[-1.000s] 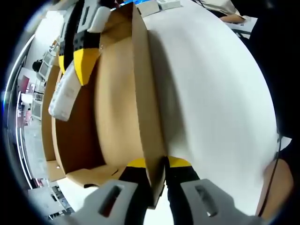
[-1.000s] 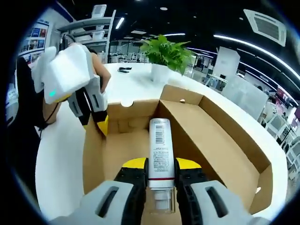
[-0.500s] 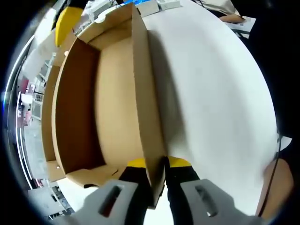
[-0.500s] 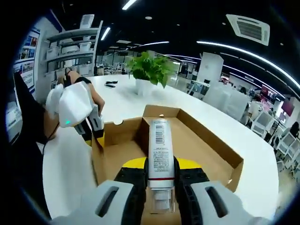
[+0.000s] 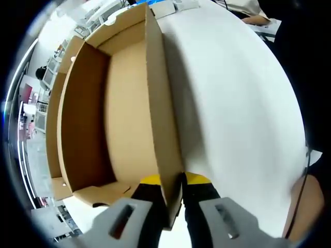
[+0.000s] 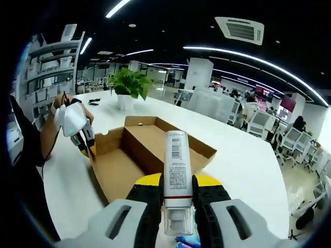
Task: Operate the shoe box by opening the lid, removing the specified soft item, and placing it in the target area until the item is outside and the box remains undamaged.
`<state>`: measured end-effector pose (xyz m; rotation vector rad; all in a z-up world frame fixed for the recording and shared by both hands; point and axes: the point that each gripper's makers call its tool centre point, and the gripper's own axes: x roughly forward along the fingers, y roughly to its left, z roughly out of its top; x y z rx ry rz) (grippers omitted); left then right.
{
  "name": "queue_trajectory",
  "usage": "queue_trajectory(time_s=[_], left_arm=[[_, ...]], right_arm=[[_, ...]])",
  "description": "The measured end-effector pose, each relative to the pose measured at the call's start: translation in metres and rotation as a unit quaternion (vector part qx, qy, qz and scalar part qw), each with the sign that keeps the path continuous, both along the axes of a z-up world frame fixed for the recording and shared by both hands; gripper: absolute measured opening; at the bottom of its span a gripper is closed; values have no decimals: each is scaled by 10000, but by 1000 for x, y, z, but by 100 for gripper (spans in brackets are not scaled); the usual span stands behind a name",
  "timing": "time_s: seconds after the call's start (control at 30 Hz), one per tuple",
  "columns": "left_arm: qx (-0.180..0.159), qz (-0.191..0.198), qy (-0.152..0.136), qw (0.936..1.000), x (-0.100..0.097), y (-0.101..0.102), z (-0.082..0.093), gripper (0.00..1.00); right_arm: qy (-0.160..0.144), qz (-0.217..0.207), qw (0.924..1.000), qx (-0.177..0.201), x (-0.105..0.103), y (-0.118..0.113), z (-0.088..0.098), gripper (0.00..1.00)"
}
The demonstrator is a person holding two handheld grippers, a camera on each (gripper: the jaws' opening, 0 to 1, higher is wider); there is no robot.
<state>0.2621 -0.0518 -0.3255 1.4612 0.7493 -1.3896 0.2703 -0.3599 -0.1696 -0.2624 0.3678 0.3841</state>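
Note:
The open brown cardboard shoe box (image 5: 129,103) lies on the white table (image 5: 238,103), its inside bare. My left gripper (image 5: 172,180) is shut on the box's side wall, one fingertip on each face. In the right gripper view the box (image 6: 150,150) sits well below and ahead, and the left gripper (image 6: 85,144) shows at its left wall, held by a hand. My right gripper (image 6: 176,181) is shut on a white tube (image 6: 175,170) with a barcode label, held upright high above the table.
A potted plant (image 6: 126,85) stands on the table (image 6: 248,170) beyond the box. Office desks and chairs (image 6: 289,150) fill the back right. Papers (image 5: 173,6) lie past the box's far end. A person's arm (image 5: 305,201) is at the lower right.
The right gripper has risen with the tube, out of the box and back from it, and has left the left gripper view. The left gripper still holds the box wall.

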Motion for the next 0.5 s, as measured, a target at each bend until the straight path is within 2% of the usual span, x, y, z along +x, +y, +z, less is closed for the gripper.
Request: queue_trajectory(time_s=[0.17, 0.3, 0.5], left_arm=[[32, 26, -31, 10000, -1, 1, -1, 10], [46, 34, -30, 10000, -1, 2, -1, 10], [50, 51, -27, 10000, -2, 2, -1, 10]], right_arm=[[-12, -603, 9982, 73, -13, -51, 0, 21], [26, -907, 9958, 133, -22, -82, -2, 21], [105, -1364, 9903, 222, -34, -122, -14, 21]])
